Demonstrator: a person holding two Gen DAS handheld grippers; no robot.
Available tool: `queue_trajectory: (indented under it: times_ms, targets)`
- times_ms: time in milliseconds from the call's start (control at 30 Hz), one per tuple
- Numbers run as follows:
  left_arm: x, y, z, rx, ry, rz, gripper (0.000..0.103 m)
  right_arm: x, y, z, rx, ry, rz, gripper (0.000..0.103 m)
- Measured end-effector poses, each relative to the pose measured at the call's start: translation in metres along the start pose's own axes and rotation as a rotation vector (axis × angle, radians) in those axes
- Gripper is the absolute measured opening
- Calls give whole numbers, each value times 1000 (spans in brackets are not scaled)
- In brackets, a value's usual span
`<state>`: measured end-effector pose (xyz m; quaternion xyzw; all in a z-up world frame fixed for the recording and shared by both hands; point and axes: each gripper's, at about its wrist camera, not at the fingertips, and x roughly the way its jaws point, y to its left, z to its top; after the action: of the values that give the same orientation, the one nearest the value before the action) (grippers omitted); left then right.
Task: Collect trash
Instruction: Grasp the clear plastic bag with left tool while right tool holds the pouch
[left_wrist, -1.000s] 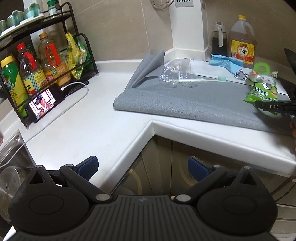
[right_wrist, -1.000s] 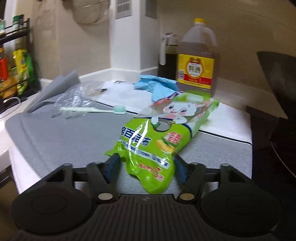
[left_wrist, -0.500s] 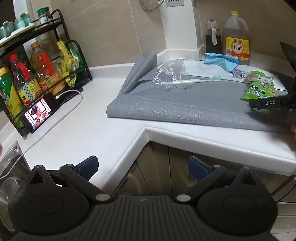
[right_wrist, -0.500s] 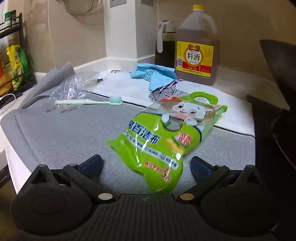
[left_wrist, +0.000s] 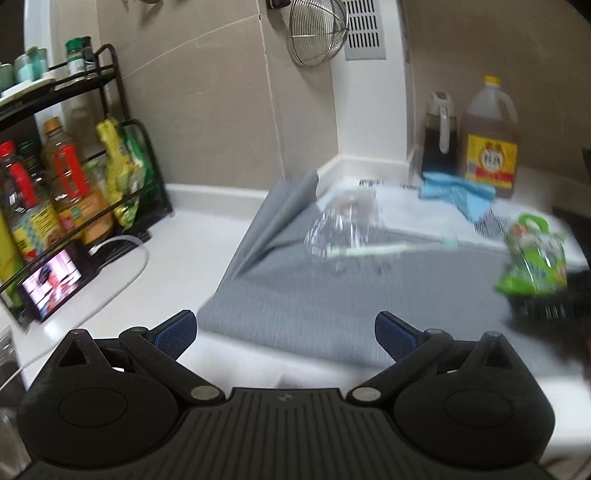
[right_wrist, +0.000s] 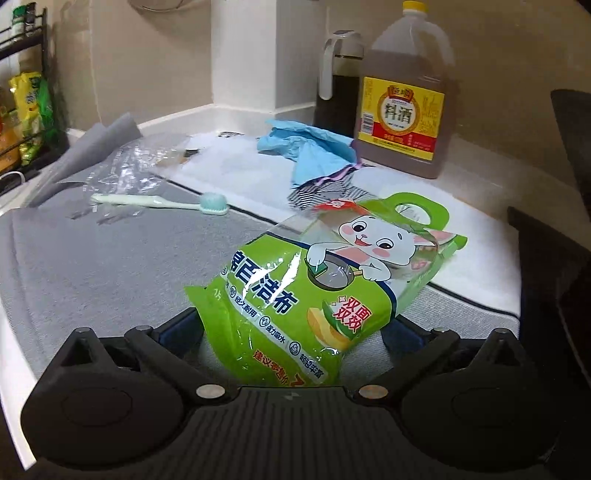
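Right gripper (right_wrist: 291, 332) jaws just opened wide; green sponge-cloth bag (right_wrist: 317, 291) now loose between them. Left gripper (left_wrist: 284, 328) wide, empty, now over grey mat (left_wrist: 332, 299).

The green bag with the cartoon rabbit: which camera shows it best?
The right wrist view: the green bag fills the centre, sharp, its rabbit and lettering readable, lying on the grey mat. In the left wrist view the green bag is small, blurred and near the right edge.

A crumpled green bag (right_wrist: 317, 291) with a white cartoon rabbit lies flat between the right tool's (right_wrist: 291, 332) spread fingers. Further ahead to the left, a mint toothbrush (right_wrist: 159, 201) rests against clear crinkled plastic wrap (right_wrist: 129, 166); a blue wrapper (right_wrist: 310, 147) lies straight beyond.
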<state>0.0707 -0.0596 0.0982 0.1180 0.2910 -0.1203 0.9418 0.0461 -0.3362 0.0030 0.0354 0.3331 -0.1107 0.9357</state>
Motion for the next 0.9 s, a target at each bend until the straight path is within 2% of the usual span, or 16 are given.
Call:
queue_trajectory:
  times_ms: [267, 467, 533, 667, 733, 900]
  targets:
    - [98, -33, 59, 74, -1, -89, 103, 16, -5, 5, 5, -20, 28, 103]
    - [176, -56, 89, 72, 35, -156, 103, 19, -5, 8, 0, -19, 36, 103]
    - [199, -60, 91, 89, 60, -169, 103, 20, -5, 9, -3, -20, 41, 103]
    - [242, -68, 83, 151, 139, -141, 103, 21, -4, 9, -5, -19, 37, 103]
    - [252, -63, 77, 123, 120, -155, 103, 21, -4, 9, -5, -19, 36, 103]
    - [262, -51, 77, 24, 161, -193, 103, 21, -4, 9, -3, -20, 32, 103]
